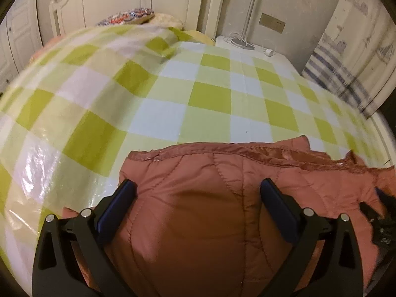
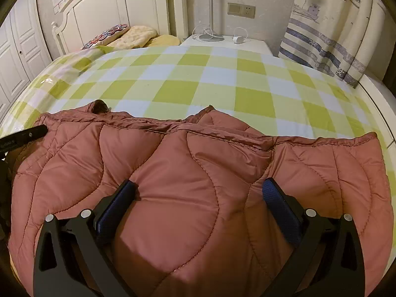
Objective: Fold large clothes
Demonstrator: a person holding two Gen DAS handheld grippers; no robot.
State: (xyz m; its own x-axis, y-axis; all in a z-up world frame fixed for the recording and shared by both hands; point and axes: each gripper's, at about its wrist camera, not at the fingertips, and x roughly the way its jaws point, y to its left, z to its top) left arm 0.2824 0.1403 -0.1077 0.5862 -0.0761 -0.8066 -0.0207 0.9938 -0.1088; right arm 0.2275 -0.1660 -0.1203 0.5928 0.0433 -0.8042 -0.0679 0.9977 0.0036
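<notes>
A rust-pink quilted jacket (image 2: 193, 173) lies on the bed's green-and-white checked sheet (image 2: 198, 86), near the bed's front edge. My right gripper (image 2: 198, 185) is open, its jaws wide apart just above the jacket's middle, holding nothing. My left gripper (image 1: 198, 185) is open too, over the jacket's left part (image 1: 198, 210) near its hemmed far edge, with puffy fabric between the fingers but not clamped. The left gripper's finger shows at the left edge of the right wrist view (image 2: 24, 136). The right gripper shows as a blurred dark shape at the right edge of the left wrist view (image 1: 381, 217).
A white headboard (image 2: 111, 7) and pillows (image 2: 128, 37) are at the far end. A white nightstand (image 2: 222, 42) holds a lamp base and charger. A striped curtain (image 2: 321, 44) hangs at right. A rumpled checked cover (image 1: 99, 61) rises at the left.
</notes>
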